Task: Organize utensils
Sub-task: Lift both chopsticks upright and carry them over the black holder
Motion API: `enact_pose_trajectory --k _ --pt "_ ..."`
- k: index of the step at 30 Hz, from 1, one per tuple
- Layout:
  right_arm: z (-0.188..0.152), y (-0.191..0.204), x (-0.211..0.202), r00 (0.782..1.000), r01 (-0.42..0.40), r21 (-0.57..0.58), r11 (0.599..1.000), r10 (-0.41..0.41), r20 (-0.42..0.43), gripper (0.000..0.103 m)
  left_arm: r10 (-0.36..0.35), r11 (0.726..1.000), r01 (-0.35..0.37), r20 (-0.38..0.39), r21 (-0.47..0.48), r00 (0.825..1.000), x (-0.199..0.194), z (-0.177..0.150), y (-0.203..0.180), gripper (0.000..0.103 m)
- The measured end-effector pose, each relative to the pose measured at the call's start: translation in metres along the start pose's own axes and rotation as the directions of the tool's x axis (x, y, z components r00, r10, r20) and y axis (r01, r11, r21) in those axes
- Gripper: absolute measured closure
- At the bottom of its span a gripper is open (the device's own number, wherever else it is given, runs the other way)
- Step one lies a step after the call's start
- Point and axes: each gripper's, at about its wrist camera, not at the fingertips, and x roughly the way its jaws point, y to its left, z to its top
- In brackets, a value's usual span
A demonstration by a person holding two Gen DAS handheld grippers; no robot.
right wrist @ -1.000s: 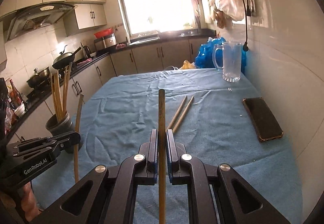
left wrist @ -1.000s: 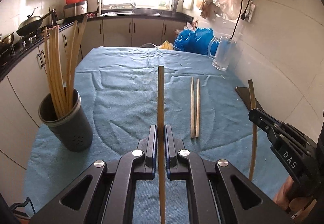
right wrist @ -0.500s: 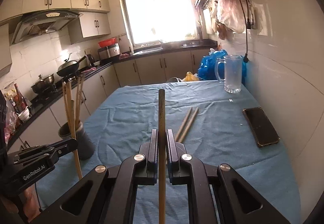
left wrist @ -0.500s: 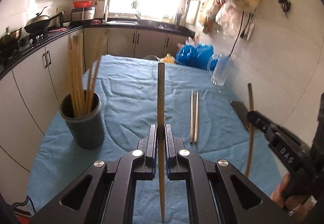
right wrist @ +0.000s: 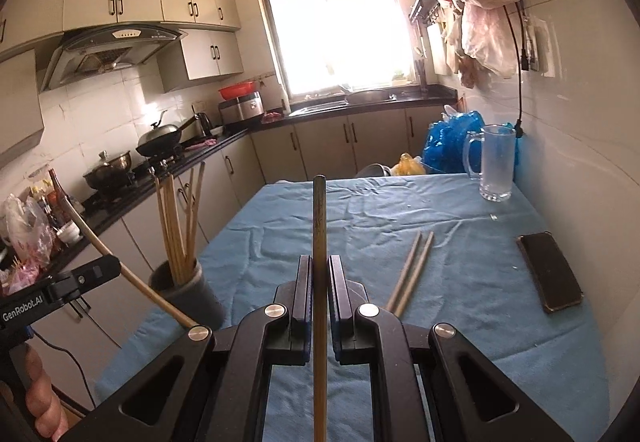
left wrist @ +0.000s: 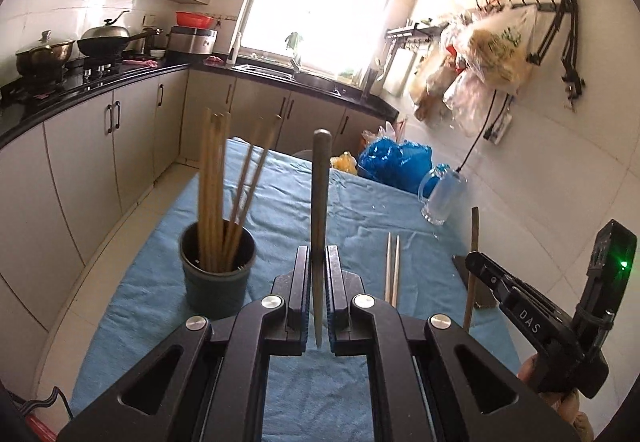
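Now, left tongs (left wrist: 318,282): clamped on one chopstick (left wrist: 320,210), for the holder (left wrist: 216,274) at the worktop's left edge.
Right tongs (right wrist: 319,290): clamped on another chopstick (right wrist: 319,242).
Loose pair (right wrist: 412,270): mid-worktop, waiting.

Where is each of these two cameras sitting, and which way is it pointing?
Left wrist view: sits on the left claw, shut on a chopstick, facing the holder and window; the right claw and fingers show.
Right wrist view: sits on the right claw, shut on its own chopstick, facing along the table; the left claw shows.
Shared: holder, loose chopstick pair, glass mug, phone.
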Motion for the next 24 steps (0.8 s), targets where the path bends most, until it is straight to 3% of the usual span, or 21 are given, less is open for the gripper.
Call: enact_pose_trajectory --k 12,24 --pt "0.034 0.042 0.038 0.992 -0.124 -0.020 0.992 0.124 -0.007 0.095 0.051 0.997 -0.049 0.038 -0.057 0.998 -0.015 0.030 0.034 0.097" --pt "0.070 0.084 0.069 0.977 -0.213 -0.057 0.975 0.214 0.020 0.095 0.015 0.996 -0.003 0.133 -0.091 0.991 -0.047 0.080 0.074 0.097"
